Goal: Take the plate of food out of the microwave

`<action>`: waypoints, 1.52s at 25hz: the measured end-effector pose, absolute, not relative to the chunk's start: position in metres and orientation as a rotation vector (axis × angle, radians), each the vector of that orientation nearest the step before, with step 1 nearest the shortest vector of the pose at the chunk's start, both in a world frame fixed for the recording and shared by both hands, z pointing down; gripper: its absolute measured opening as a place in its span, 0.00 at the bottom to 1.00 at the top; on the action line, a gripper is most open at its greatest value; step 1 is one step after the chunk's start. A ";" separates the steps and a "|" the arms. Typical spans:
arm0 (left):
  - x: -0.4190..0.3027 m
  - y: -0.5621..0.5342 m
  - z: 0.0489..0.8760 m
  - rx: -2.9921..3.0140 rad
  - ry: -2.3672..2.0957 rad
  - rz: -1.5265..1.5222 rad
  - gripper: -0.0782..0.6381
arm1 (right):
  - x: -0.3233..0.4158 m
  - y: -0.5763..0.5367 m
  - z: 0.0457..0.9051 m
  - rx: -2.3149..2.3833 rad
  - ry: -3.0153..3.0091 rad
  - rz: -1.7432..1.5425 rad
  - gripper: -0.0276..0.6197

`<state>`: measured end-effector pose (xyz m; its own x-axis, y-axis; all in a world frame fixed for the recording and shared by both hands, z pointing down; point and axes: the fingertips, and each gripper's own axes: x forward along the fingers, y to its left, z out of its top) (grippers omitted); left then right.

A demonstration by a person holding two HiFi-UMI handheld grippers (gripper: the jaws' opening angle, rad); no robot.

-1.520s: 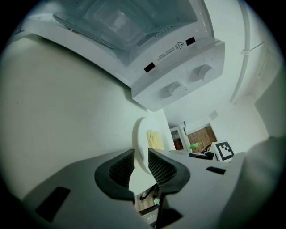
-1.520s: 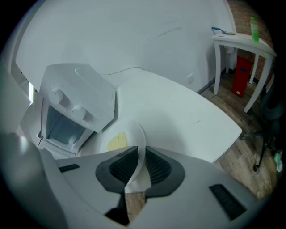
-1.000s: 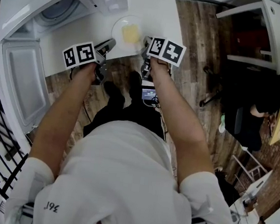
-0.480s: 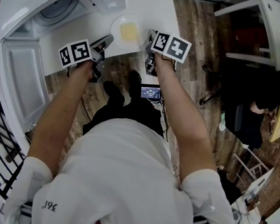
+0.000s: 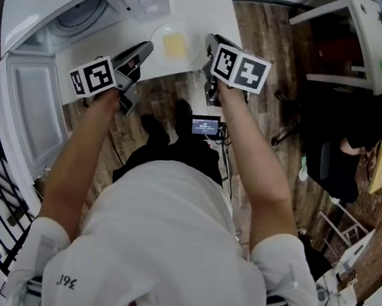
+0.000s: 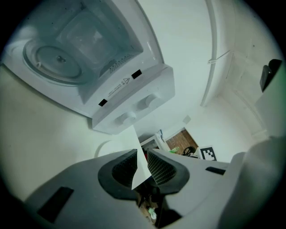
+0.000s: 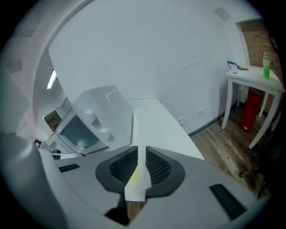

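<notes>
While the plate of food (image 5: 172, 43) hangs outside the microwave (image 5: 84, 10), upper centre over the table (image 5: 207, 7), the left tool (image 5: 147, 48), jaws just tightened, and the right tool (image 5: 211, 43) pinch its opposite rims.

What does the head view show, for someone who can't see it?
A person looks down on a white plate of yellow food gripped between the left claw and right claw over a white table. Beside it, the microwave stands open.

The microwave (image 7: 103, 107) (door (image 5: 28, 110) hanging open) is blocking ahead-left of the right gripper (image 7: 139, 152). Straight ahead, bare table (image 7: 156, 125) is lying open.
</notes>
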<state>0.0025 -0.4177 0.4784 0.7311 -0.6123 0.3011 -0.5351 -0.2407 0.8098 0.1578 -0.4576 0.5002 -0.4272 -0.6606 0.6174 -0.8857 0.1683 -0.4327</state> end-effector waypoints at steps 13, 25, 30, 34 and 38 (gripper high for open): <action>-0.018 -0.382 0.414 1.996 -0.885 -0.213 0.13 | 0.134 -0.422 0.428 1.380 -2.358 1.061 0.05; -0.029 -0.338 0.369 2.115 -0.806 -0.325 0.12 | 0.131 -0.374 0.399 1.325 -2.445 0.978 0.05; -0.022 -0.319 0.356 2.151 -0.761 -0.318 0.12 | 0.129 -0.355 0.383 1.315 -2.478 0.964 0.05; -0.020 -0.307 0.348 2.165 -0.751 -0.313 0.12 | 0.122 -0.345 0.371 1.293 -2.513 0.949 0.05; -0.023 -0.295 0.342 2.165 -0.750 -0.316 0.12 | 0.114 -0.336 0.362 1.268 -2.535 0.938 0.05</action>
<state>-0.0230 -0.2952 0.3422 0.7924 -0.6095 0.0248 -0.4080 -0.4994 0.7643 0.1138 -0.3363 0.3616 -0.6293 -0.6682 0.3969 -0.7656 0.4451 -0.4645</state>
